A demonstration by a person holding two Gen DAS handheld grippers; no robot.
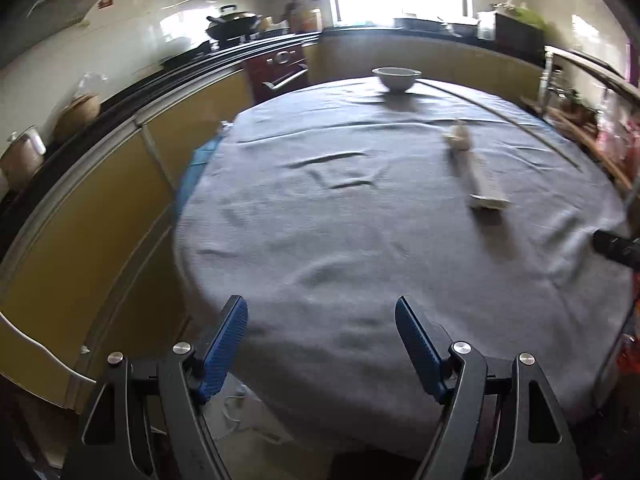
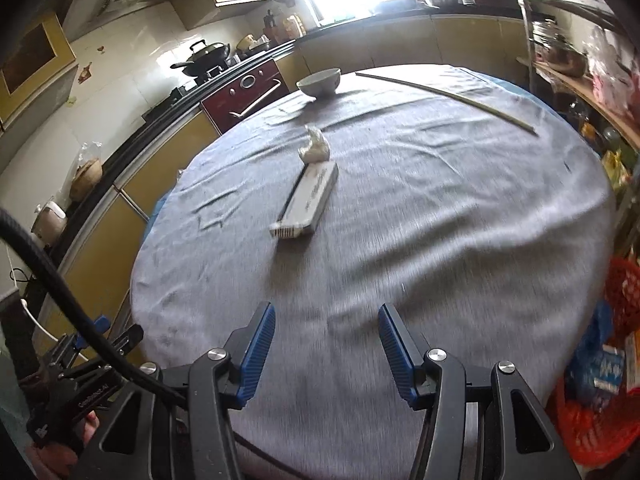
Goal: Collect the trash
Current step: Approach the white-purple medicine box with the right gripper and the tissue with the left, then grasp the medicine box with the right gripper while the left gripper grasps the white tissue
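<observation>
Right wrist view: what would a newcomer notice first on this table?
Probably the long white box lying near the middle of the grey tablecloth, with a crumpled tissue at its far end. Behind them a white bowl stands near the far edge, and a thin long stick lies to its right.

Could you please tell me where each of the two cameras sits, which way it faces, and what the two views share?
Left wrist: on the left gripper, jaws open and empty, looking down across the grey tablecloth toward the window.
Right wrist: on the right gripper, also open and empty, facing likewise; the left gripper and a hand show lower left.
Shared: bowl, crumpled tissue, flat box, thin stick.
</observation>
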